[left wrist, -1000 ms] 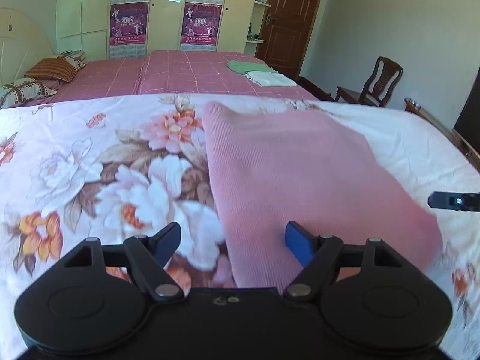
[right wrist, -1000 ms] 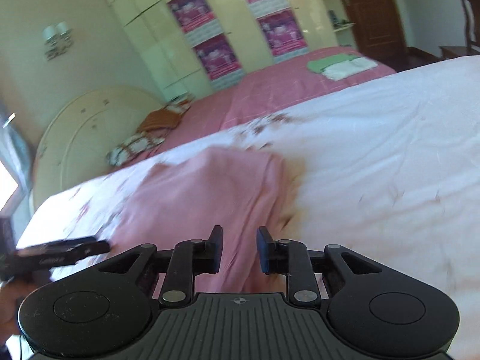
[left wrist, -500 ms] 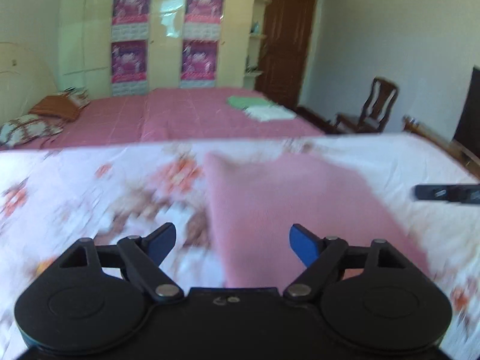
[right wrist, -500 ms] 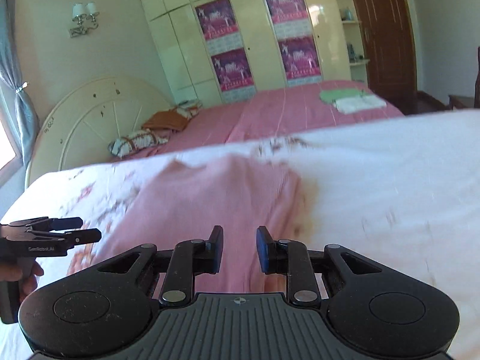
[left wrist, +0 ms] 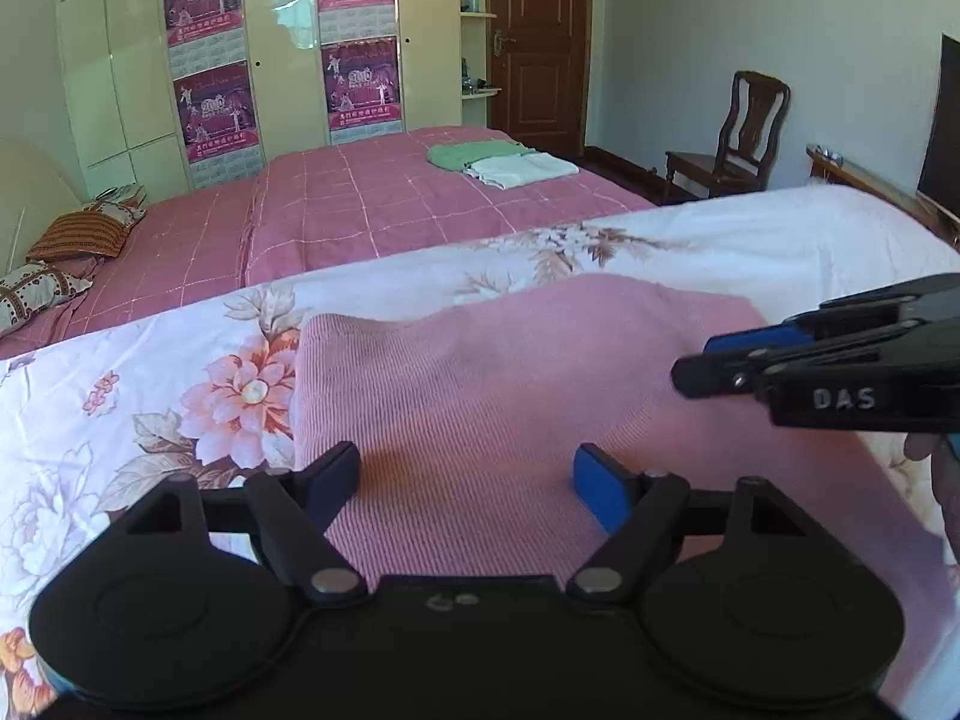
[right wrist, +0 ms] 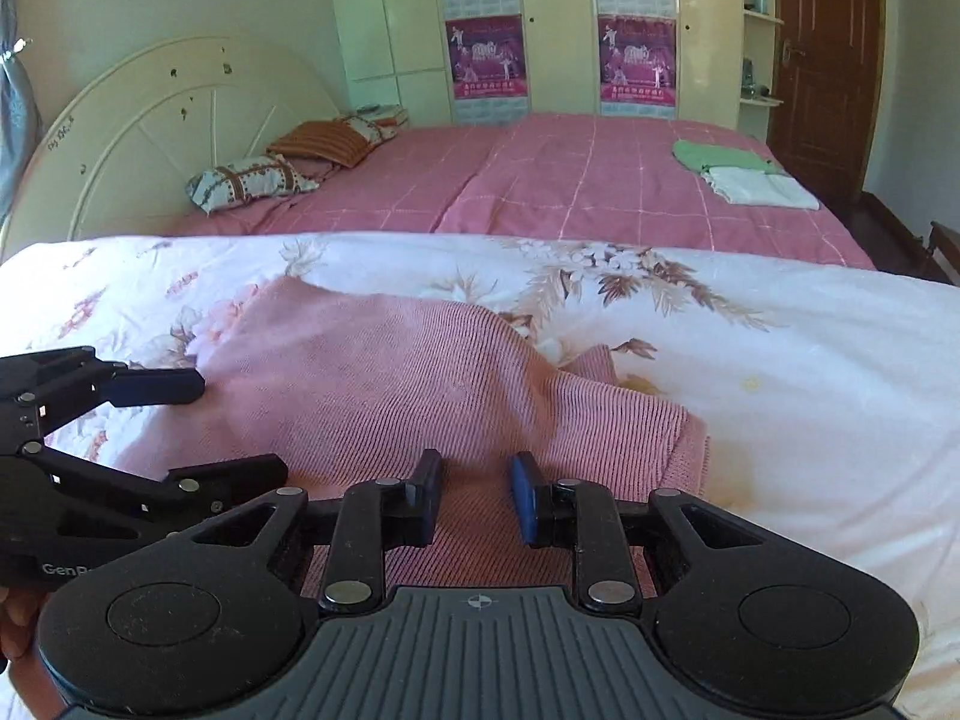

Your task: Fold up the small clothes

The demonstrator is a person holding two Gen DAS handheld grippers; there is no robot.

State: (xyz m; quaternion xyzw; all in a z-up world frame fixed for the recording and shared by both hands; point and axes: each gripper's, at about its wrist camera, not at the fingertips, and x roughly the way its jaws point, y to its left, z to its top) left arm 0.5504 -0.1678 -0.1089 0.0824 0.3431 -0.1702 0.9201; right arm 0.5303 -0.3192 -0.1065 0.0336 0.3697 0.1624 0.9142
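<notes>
A pink ribbed knit garment lies folded on the floral bedsheet; it also shows in the right wrist view, with a rumpled right edge. My left gripper is wide open and empty, just above the garment's near edge. My right gripper is open with a narrow gap, empty, over the garment's near right part. The right gripper also appears at the right of the left wrist view. The left gripper appears at the left of the right wrist view.
A second bed with a pink checked cover stands behind, with folded green and white clothes on it and pillows at its head. A wooden chair and a door are at the back right.
Both grippers have lifted and drawn back from the garment and moved closer to each other. The right gripper now shows large at the right of the left wrist view.
</notes>
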